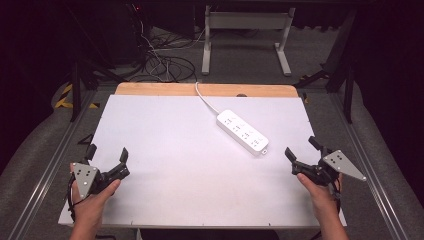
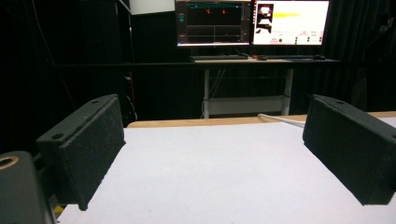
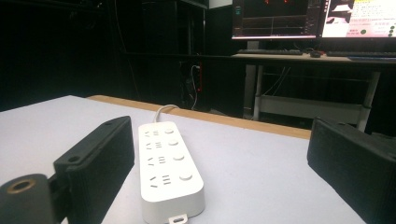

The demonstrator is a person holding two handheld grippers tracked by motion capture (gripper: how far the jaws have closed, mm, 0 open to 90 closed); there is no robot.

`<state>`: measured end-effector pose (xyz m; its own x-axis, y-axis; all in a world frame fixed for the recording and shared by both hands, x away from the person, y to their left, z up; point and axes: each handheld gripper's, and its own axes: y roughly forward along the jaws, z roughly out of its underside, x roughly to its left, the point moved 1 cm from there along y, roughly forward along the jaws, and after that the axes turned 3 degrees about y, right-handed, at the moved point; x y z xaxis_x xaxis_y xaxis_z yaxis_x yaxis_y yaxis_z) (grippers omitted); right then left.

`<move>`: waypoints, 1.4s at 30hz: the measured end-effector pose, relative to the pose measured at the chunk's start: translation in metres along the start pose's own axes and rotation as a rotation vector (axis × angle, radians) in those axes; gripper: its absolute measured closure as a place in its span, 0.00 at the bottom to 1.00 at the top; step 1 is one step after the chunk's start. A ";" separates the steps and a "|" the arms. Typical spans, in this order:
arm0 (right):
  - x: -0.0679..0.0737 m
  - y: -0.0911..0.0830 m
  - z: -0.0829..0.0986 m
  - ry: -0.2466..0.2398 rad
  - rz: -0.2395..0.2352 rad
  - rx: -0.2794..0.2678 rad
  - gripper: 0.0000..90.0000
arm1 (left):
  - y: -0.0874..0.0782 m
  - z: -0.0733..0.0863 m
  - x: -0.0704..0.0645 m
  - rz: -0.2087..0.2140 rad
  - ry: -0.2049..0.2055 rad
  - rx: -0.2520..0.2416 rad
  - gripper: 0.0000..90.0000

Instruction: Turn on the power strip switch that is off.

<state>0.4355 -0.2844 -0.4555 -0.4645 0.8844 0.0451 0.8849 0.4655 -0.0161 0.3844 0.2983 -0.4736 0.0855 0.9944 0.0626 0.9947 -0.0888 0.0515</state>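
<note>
A white power strip (image 1: 242, 132) lies at an angle on the white table top (image 1: 170, 150), right of centre, and its white cable (image 1: 205, 100) runs off the far edge. My right gripper (image 1: 301, 149) is open near the front right, just to the right of the strip's near end. In the right gripper view the power strip (image 3: 168, 168) lies just ahead of the open right gripper (image 3: 224, 172), close to the left jaw. My left gripper (image 1: 107, 152) is open at the front left with nothing between its jaws; in its own view the left gripper (image 2: 215, 154) frames bare table.
A wooden strip (image 1: 205, 89) edges the far side of the table. Beyond it stand a desk frame (image 1: 245, 35) and loose cables on the floor (image 1: 160, 60). Monitors (image 2: 252, 21) glow on a desk behind. Metal rails (image 1: 50, 165) run along both table sides.
</note>
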 end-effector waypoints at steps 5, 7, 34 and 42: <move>0.000 -0.001 0.000 -0.003 -0.001 -0.002 0.11 | 0.000 0.000 0.000 0.001 0.004 0.001 0.07; 0.000 -0.001 -0.001 -0.009 -0.002 -0.007 0.13 | 0.000 0.000 0.000 0.001 0.004 0.001 0.08; 0.000 -0.007 -0.017 -0.072 -0.016 -0.054 0.78 | 0.001 0.000 0.001 0.002 0.002 0.002 0.08; 0.005 -0.004 -0.023 -0.108 -0.031 -0.045 0.86 | 0.000 0.000 0.001 -0.001 0.004 0.001 0.08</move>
<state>0.4306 -0.2822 -0.4326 -0.4906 0.8691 -0.0627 0.8696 0.4929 0.0287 0.3848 0.2997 -0.4737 0.0842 0.9943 0.0662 0.9949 -0.0876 0.0502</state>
